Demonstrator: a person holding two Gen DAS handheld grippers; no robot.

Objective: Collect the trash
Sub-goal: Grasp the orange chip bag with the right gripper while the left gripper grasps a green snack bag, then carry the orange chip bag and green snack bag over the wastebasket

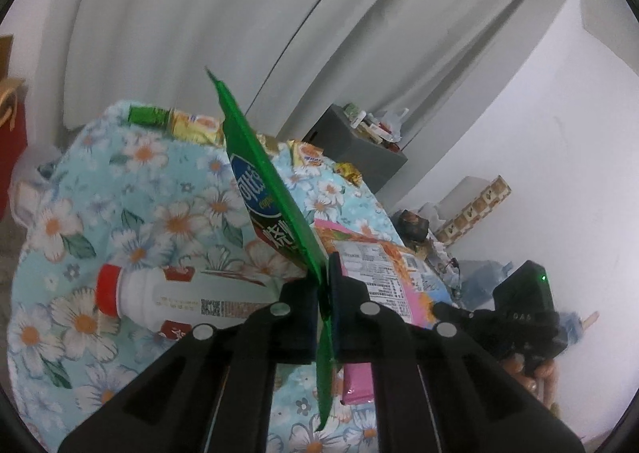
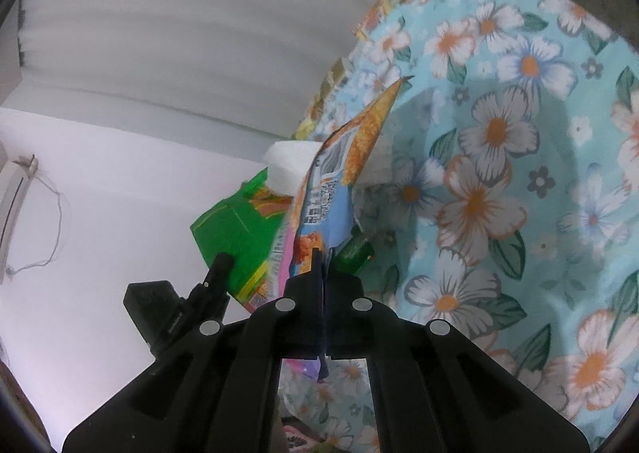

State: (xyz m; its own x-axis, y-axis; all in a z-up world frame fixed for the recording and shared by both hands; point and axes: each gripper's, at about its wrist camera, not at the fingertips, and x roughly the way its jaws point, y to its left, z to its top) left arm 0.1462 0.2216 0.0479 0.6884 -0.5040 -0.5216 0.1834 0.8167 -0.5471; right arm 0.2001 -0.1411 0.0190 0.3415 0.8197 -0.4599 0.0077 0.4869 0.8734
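Presently, two wrappers are held at once, one in each claw, above a surface draped in a floral cloth point(image 1: 131, 189); whether a bed or a worktop lies beneath cannot be told.

The left claw point(image 1: 326, 285) is clenched on a flat green snack packet point(image 1: 263, 189), which is gripped at its lower part and stands edge-on, tilted toward the far side of the cloth. The right claw point(image 2: 322, 273) is clenched on an orange and blue snack wrapper point(image 2: 339, 181), pinched at its lower edge, with its pointed top corner raised. In the right wrist view the green packet and the left claw are seen just beside this wrapper.

Left on the cloth are a white bottle with a red cap point(image 1: 167, 301), lying on its side toward the near edge, a pink and orange packet point(image 1: 383, 273) just beside the left claw, and several small gold sweet wrappers point(image 1: 195, 125) with a green one point(image 1: 145, 114) along the far edge.

The step in hand is judged to be the pick-up: both pieces are secured and appear clear of the cloth. No bin or bag is identified in either view. The next move is judged to call for both grips to be kept firm while the pieces are carried to a receptacle, the thin films being liable to slip or fold. Much of the trash is not yet collected.
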